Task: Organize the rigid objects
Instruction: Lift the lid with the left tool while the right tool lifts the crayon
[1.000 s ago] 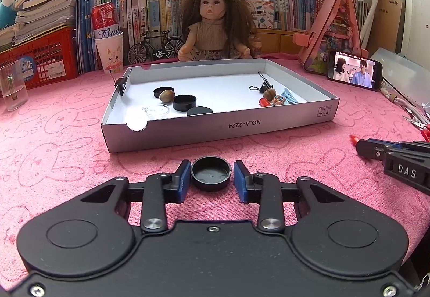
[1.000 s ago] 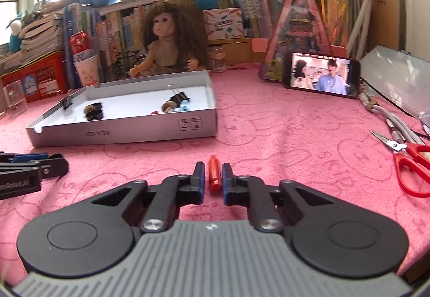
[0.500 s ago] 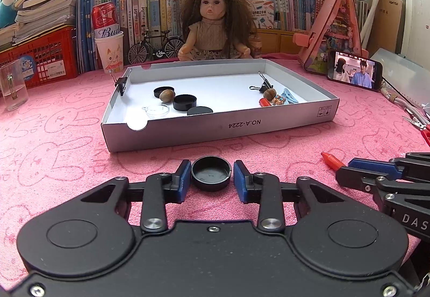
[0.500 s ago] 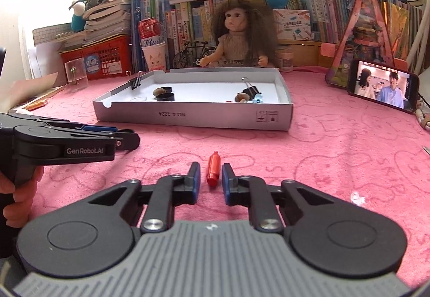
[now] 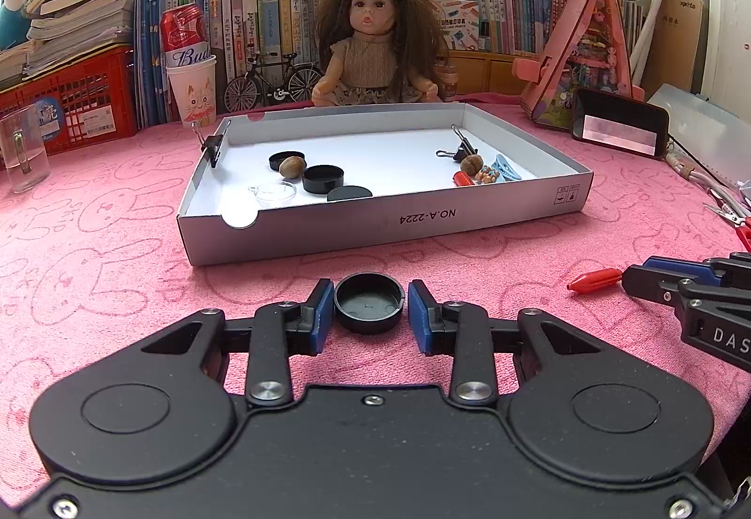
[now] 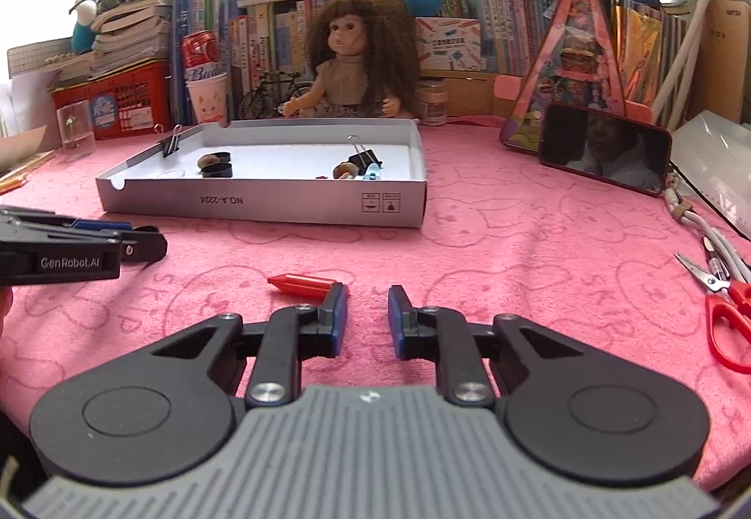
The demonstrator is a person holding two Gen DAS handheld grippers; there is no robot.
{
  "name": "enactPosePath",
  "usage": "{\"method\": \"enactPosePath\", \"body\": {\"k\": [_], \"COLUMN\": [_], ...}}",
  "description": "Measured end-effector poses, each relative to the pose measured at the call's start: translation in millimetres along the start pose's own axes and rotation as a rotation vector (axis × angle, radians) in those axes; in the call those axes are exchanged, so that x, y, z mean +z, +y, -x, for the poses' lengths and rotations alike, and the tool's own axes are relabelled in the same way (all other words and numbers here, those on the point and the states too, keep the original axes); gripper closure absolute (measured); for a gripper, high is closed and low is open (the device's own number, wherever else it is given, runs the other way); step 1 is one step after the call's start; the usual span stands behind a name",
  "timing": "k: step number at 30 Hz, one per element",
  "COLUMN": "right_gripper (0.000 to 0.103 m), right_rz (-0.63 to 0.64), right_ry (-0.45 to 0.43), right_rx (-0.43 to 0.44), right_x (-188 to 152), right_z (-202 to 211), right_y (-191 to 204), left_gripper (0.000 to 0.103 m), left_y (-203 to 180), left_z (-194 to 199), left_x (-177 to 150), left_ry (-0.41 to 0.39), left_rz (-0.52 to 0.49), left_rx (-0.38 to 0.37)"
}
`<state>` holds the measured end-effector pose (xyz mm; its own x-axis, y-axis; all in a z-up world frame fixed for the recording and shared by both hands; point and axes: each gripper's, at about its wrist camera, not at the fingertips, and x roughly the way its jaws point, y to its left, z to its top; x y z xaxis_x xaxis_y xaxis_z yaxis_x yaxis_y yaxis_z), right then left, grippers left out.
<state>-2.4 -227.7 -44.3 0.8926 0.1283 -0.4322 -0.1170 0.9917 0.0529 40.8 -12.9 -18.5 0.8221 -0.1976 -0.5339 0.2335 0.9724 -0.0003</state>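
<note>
1. left wrist view: the left gripper (image 5: pixel 371 312) rests low on the pink cloth (image 5: pixel 94 246) with the black cap (image 5: pixel 369 302) between its blue pads. a thin gap shows on each side, so the fingers are released, bracketing the cap rather than clamping it.
2. the cap lies open side up just before the near wall of the white box (image 5: pixel 385 218), likely staged for transfer over that wall. other caps, nuts and binder clips already lie inside.
3. right wrist view: the right gripper (image 6: pixel 367 317) is spread apart and grasps nothing.
4. the red crayon (image 6: pixel 302 283) lies on its side, its blunt end touching the outer face of the left finger, outside the gap. realignment appears necessary before grasping.
</note>
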Motion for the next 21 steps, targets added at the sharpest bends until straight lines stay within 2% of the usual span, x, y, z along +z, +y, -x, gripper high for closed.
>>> {"method": "enactPosePath", "body": {"k": [2,4,7,10,14,21], "right_gripper": [0.053,0.049,0.047,0.038,0.032,0.032], "right_rz": [-0.048,-0.09,-0.115,-0.122,-0.14,-0.063], "right_ry": [-0.006,-0.015,-0.031,-0.049,-0.048,-0.033], "right_rx": [0.017,0.021,-0.005,-0.042,-0.074,-0.135], "right_x": [0.6,0.2,-2.8,-6.9,-6.4,-3.3], "right_z": [1.7,2.7,2.9,2.2,-2.4,-13.5], "right_y": [0.8,4.9,15.7,25.4,32.4,49.9], "left_gripper": [0.07,0.07,0.073,0.073,0.073,0.073], "left_y": [-0.2,-0.3,-0.3,-0.3,-0.6,0.5], "left_z": [0.0,0.3,1.1,3.3,6.8,9.3], "left_x": [-0.1,0.0,-0.1,-0.4,-0.3,0.1], "left_ry": [0.0,-0.001,-0.006,-0.01,-0.021,-0.029], "left_rz": [0.0,0.0,0.004,0.006,0.005,0.012], "left_rx": [0.001,0.001,0.005,0.003,0.0,0.002]}}
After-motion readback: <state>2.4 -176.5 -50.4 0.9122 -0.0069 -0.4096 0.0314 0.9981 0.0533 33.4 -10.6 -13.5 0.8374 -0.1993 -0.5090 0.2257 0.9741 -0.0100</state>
